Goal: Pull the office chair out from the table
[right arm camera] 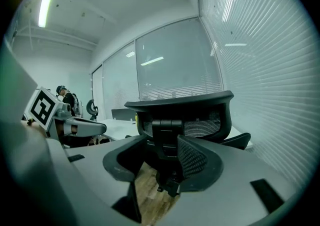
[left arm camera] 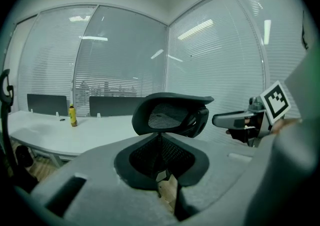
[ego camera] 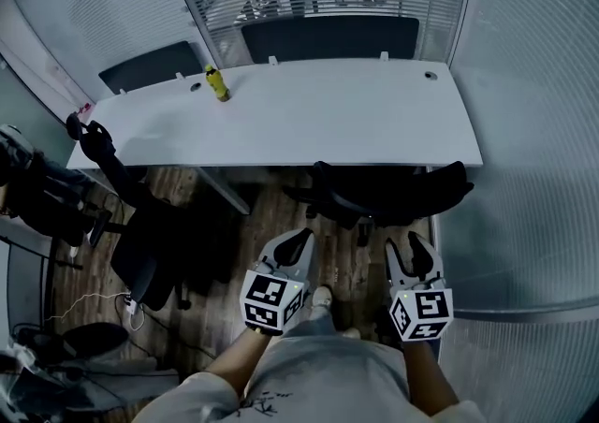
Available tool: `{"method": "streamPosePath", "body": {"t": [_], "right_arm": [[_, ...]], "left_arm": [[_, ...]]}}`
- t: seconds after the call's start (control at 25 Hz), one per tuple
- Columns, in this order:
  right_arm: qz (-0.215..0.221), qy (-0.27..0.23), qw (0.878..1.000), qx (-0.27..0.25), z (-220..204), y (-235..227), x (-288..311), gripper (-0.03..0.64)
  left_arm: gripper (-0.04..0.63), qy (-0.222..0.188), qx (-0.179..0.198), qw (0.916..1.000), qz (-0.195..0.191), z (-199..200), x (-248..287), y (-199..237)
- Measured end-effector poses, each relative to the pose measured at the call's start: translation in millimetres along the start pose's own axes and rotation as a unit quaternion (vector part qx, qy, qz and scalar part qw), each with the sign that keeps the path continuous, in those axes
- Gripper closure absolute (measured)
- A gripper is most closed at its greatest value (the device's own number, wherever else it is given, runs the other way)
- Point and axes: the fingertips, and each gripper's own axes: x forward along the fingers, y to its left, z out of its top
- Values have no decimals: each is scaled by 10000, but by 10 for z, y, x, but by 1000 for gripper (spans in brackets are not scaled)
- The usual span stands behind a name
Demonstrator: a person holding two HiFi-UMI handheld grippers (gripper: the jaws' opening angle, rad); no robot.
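While both grippers hover side by side above the wood-pattern floor (ego camera: 271, 211), the black mesh-backed office chair (ego camera: 393, 195) stands at their 12 o'clock. It sits at the near edge of the long white tabletop (ego camera: 328, 122), toward its right end, with part of it under that edge. The left gripper (ego camera: 296, 241) has its fingers closed tip to tip on nothing. In the left gripper view the chair's curved headrest and mesh back rise just beyond the joined tips, at 12 o'clock. The right gripper (ego camera: 412, 245) has its fingers parted. In the right gripper view the chair's back post shows through the gap, beyond the tips, with neither finger pressing on it. A small yellow bottle (ego camera: 217, 84) stands on the tabletop at 10 o'clock from the chair, well apart from it.
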Motion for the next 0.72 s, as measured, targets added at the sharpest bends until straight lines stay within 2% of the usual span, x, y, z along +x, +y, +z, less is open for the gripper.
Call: {"method": "streamPosePath", "body": {"t": [0.08,0.2,0.72], "right_arm": [[-89,10,10000,12,-19,-51,91,426],[-146,6,9999,12,-24,-101,197,378],[-310,104,9995,-55,-36,-97,383,353]], "left_arm": [[578,21,29,10000,-27,-3,93,61],[538,60,86,9999,-108,11,227,109],[391,284,294,9978,-531,149,807,436]]}}
